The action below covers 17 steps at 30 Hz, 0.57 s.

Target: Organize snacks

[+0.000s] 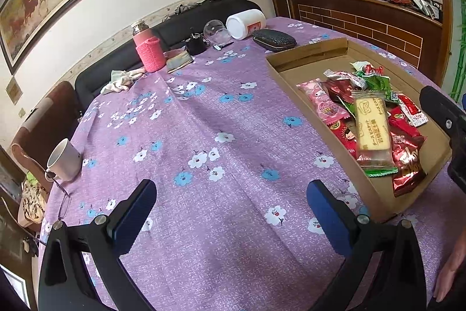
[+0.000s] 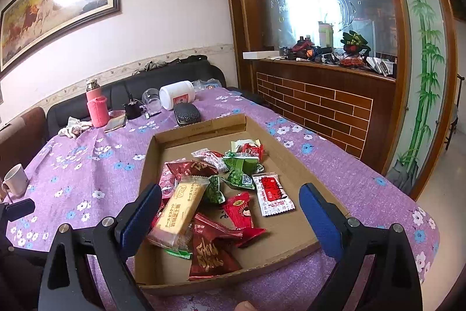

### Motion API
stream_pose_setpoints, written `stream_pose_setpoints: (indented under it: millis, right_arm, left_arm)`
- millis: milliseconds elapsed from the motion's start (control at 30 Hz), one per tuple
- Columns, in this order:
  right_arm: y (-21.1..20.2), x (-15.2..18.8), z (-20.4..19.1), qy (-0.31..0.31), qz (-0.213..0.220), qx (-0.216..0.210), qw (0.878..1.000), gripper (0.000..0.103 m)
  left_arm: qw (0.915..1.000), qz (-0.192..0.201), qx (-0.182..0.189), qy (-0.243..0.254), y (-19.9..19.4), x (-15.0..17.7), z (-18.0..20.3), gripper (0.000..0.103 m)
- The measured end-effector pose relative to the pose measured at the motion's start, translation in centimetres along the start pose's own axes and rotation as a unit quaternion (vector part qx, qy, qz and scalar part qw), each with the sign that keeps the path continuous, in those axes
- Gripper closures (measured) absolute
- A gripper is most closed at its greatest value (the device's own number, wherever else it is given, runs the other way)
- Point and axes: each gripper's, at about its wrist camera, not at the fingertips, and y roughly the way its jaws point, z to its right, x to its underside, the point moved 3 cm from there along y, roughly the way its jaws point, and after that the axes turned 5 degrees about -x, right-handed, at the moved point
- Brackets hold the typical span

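A shallow cardboard tray (image 2: 294, 165) (image 1: 294, 77) lies on the purple flowered tablecloth (image 1: 204, 121) and holds a heap of wrapped snacks. On top lies a long yellow biscuit pack (image 2: 177, 212) (image 1: 372, 130). Around it are red packets (image 2: 206, 255), green packets (image 2: 241, 174), a white-and-red sachet (image 2: 273, 194) and a pink pack (image 1: 326, 104). My right gripper (image 2: 230, 212) hovers open just above the tray's near half, nothing between its fingers. My left gripper (image 1: 231, 206) is open over bare cloth, left of the tray. The right gripper's black body (image 1: 445, 118) shows at that view's right edge.
At the table's far end stand a pink bottle in a knitted sleeve (image 1: 147, 48), a toppled white jar (image 1: 244, 22), a clear cup (image 1: 214, 29) and a black case (image 1: 275, 40). A white mug (image 1: 64, 159) and glasses (image 1: 62, 191) sit at the left edge. A wooden counter (image 2: 320, 98) rises beyond.
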Motion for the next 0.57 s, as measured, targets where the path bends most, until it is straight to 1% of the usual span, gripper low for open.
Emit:
stream_pose_setpoints:
  millis: [267, 433, 567]
  right_arm:
    - [-0.5, -0.1, -0.8, -0.017, 0.008, -0.007, 1.0, 0.006]
    - [-1.1, -0.4, -1.4, -0.025, 0.016, -0.015, 0.999, 0.006]
    - [-1.3, -0.6, -1.5, -0.022, 0.017, -0.017, 0.999, 0.006]
  left_arm:
    - [1.0, -0.004, 0.004, -0.007, -0.4, -0.1, -0.5, 0.0]
    - [0.9998, 0.001, 0.008, -0.02, -1.7, 0.0, -1.5, 0.0]
    - [0.9998, 0.004, 0.009, -0.015, -2.3, 0.1, -1.3, 0.0]
